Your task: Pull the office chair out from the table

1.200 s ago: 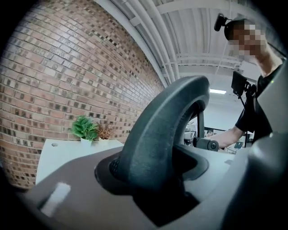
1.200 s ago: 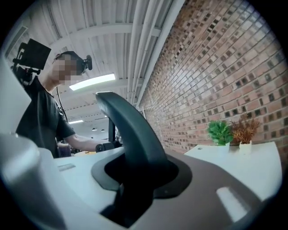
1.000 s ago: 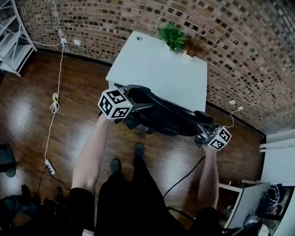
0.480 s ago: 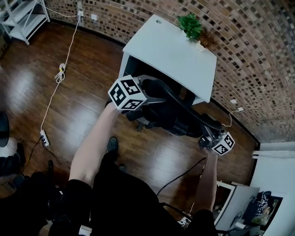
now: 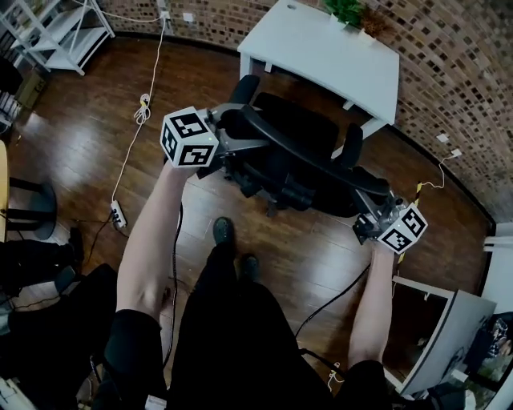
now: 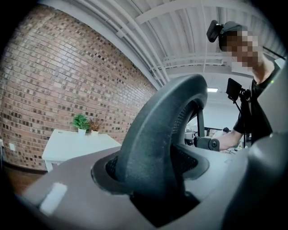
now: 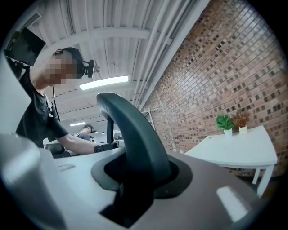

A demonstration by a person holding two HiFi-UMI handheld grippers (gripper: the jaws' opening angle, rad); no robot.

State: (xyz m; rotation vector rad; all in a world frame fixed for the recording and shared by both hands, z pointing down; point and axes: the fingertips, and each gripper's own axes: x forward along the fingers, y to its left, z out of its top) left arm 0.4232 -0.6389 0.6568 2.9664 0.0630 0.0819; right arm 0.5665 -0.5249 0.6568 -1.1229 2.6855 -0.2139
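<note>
The office chair (image 5: pixel 292 136) stands on the wood floor just clear of the white counter (image 5: pixel 321 60). The left claw (image 5: pixel 231 146) and right claw (image 5: pixel 370 216) are each clamped tight on its stiff backrest rim, probably the soundest hold for a heavy, likely rolling load. Small pots (image 7: pixel 227 132) on the counter hold plants.

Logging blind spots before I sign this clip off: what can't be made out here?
- Base and wheels of the office chair: head view, mostly hidden under its own seat and backrest.
- Potted plants: head view, cut off by the top edge; tiny in both gripper views.
- Far legs of the table: head view, hidden under the tabletop.
- White furniture at lower right: head view, cut off by the corner, so its kind is unclear.
</note>
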